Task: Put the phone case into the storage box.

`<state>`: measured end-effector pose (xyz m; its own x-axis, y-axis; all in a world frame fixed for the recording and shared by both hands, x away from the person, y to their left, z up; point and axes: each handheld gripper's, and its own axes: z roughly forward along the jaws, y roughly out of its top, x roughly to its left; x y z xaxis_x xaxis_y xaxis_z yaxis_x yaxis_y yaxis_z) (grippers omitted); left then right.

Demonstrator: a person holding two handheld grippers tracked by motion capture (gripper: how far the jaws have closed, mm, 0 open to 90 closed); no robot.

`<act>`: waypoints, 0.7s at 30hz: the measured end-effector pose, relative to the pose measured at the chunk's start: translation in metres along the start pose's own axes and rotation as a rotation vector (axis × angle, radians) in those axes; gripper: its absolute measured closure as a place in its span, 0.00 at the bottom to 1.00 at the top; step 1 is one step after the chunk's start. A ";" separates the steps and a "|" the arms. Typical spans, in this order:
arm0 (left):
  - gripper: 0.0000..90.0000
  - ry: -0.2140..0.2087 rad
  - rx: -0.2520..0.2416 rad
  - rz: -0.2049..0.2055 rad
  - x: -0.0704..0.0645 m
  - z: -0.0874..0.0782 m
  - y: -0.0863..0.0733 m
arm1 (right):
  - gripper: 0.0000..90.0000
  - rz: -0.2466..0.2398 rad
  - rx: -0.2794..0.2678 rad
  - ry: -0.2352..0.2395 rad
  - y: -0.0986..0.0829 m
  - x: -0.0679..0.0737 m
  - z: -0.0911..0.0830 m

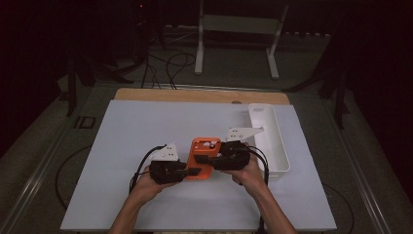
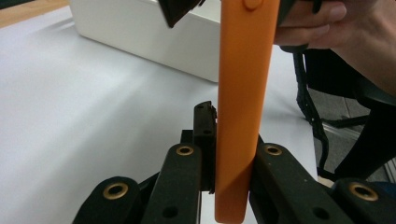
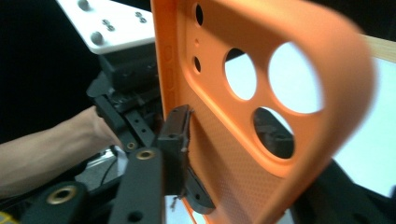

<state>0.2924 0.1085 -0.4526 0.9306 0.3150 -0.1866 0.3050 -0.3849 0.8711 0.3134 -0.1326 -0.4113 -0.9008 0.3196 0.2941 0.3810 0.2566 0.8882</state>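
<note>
An orange phone case point(image 1: 204, 152) with round camera holes is held just above the white table sheet point(image 1: 146, 131) near its middle. My left gripper point(image 1: 194, 171) is shut on the case's near end. In the left gripper view the case point(image 2: 243, 84) stands edge-on, squeezed between the jaws of the left gripper point(image 2: 232, 140). My right gripper point(image 1: 217, 161) is shut on the case from the right side. In the right gripper view one of its pads point(image 3: 175, 137) presses the textured inner face of the case point(image 3: 224, 163), and the other jaw sits behind it.
A long white tray point(image 1: 281, 146) lies along the right side of the sheet, close to the right hand; its wall point(image 2: 140, 42) shows beyond the case. A wooden table edge point(image 1: 195, 95) runs along the back. Cables trail from both grippers.
</note>
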 end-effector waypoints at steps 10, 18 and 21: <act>0.95 0.041 -0.025 -0.010 0.001 -0.003 0.001 | 0.41 0.008 0.010 -0.076 0.000 0.004 0.002; 0.95 0.055 -0.032 -0.016 0.001 -0.005 0.001 | 0.32 -0.001 -0.004 -0.140 0.000 0.007 0.000; 0.95 0.061 -0.033 -0.015 0.001 -0.005 0.001 | 0.30 -0.002 0.001 -0.175 0.000 0.009 0.000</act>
<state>0.2928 0.1131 -0.4496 0.9116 0.3732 -0.1722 0.3106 -0.3512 0.8833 0.3057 -0.1302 -0.4084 -0.8516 0.4728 0.2264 0.3797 0.2586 0.8882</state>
